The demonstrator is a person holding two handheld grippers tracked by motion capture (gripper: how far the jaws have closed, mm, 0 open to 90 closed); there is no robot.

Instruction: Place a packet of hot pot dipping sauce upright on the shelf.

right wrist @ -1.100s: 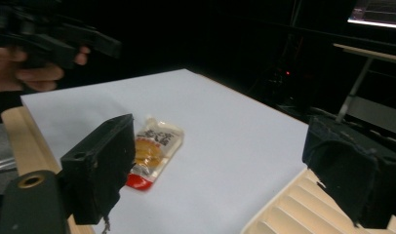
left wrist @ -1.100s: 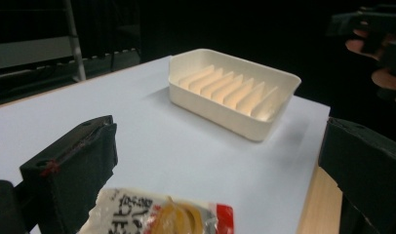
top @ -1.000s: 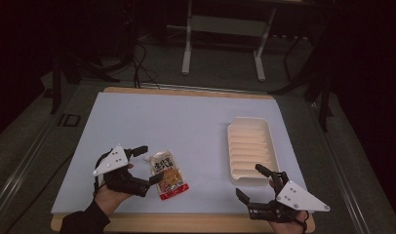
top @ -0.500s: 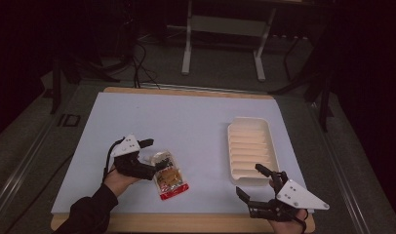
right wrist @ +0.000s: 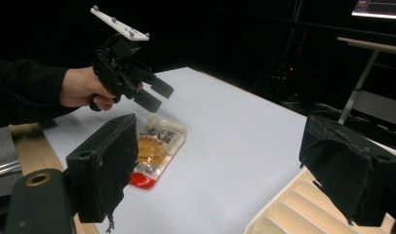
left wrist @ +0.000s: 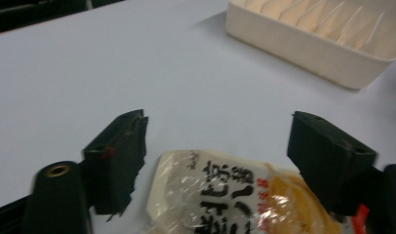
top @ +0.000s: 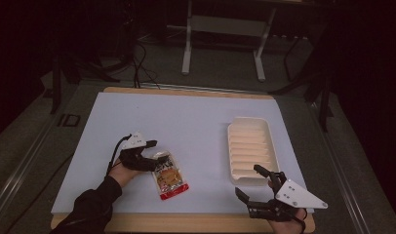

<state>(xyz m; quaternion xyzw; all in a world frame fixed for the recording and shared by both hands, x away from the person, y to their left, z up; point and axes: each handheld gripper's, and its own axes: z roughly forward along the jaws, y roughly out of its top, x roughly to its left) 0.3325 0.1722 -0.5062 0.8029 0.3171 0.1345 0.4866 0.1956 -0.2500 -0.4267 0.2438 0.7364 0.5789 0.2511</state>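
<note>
In the high view, the left tool (top: 148, 155) sits low over the counter (top: 196, 126) near its front left part, its tips at the top end of a snack packet (top: 169, 176) that lies flat, slanted toward the front edge. The jaws have just been closing, yet they stand apart and do not press the packet. A cream ribbed tray (top: 251, 150) rests toward the right edge, and the right tool (top: 252, 184) hovers spread wide at the front right corner, just in front of the tray. In the left gripper view, the packet (left wrist: 225, 195) lies between the two jaws, with gaps on both sides; the tray (left wrist: 327, 34) is well beyond. In the right gripper view, the left tool (right wrist: 154, 94) tilts down over the packet (right wrist: 157, 146), held by a hand (right wrist: 84, 87).
</note>
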